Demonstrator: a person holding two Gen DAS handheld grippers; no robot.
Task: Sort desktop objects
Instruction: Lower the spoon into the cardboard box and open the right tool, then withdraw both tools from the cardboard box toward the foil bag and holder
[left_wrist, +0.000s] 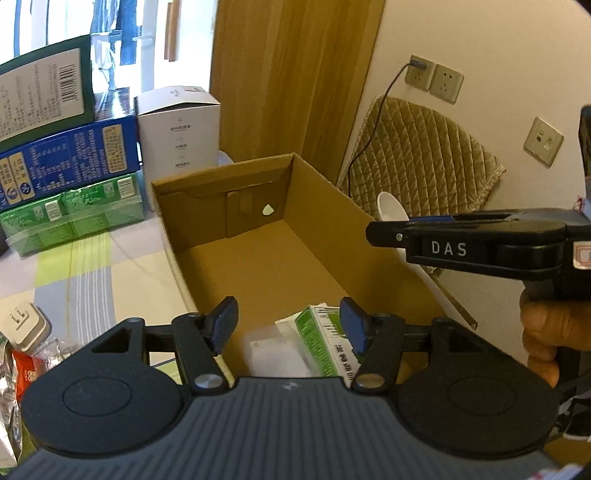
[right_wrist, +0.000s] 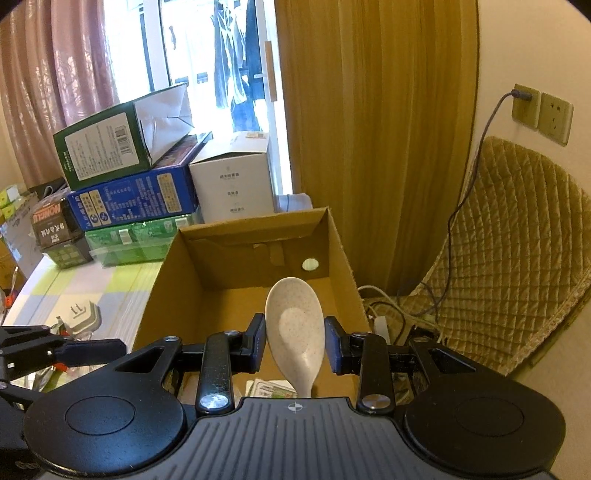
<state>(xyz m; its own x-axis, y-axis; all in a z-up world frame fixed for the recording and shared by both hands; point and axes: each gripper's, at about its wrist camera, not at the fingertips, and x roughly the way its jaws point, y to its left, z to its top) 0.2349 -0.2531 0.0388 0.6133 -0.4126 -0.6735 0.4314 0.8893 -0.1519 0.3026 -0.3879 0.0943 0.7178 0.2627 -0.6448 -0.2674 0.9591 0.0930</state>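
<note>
Spoon (right_wrist: 295, 325): speckled white, likely light, rigid, slick; over cardboard box (right_wrist: 207, 273).
Right gripper (right_wrist: 294, 345): fingers flank the bowl; contact unclear.
Best hold: narrow handle.
Left gripper (left_wrist: 288, 328): spread, empty.

A lived-in home room: behind the cardboard box (right_wrist: 255, 258) hang curtains (right_wrist: 373, 129), laundry shows through the window, a quilted chair (right_wrist: 509, 236) beside it.

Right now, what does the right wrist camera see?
A white spoon sits between the right gripper's open fingers, above an open cardboard box. Stacked boxes stand behind on the left.
</note>
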